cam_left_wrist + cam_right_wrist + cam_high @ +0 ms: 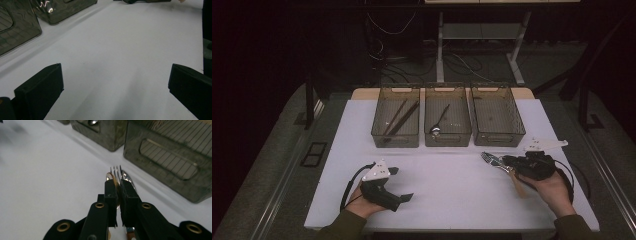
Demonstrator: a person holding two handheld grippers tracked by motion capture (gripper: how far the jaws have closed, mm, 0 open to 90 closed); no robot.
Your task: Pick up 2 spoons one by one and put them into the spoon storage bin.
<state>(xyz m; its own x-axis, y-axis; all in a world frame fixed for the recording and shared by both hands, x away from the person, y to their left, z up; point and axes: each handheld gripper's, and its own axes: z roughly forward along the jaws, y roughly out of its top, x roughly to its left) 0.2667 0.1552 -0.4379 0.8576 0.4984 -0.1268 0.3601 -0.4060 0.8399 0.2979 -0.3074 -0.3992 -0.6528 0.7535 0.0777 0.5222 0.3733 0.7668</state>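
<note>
My right gripper [503, 161] is at the right of the white table top, shut on a metal fork [490, 159] with a wooden handle [517, 184] that runs back under the hand. In the right gripper view the jaws of my right gripper [117, 185] pinch the fork's neck, and its tines [116, 170] stick out toward the bins, above the table. My left gripper [401, 184] rests at the front left, open, with nothing between its jaws. The left gripper view has my left gripper [115, 83] wide apart over bare white surface.
Three dark see-through bins stand in a row at the back: the left bin [395, 140] holds chopsticks [400, 118], the middle bin [448, 140] a spoon [439, 122], and the right bin [499, 139] stands just beyond the fork. The white top [452, 175] lies between my grippers.
</note>
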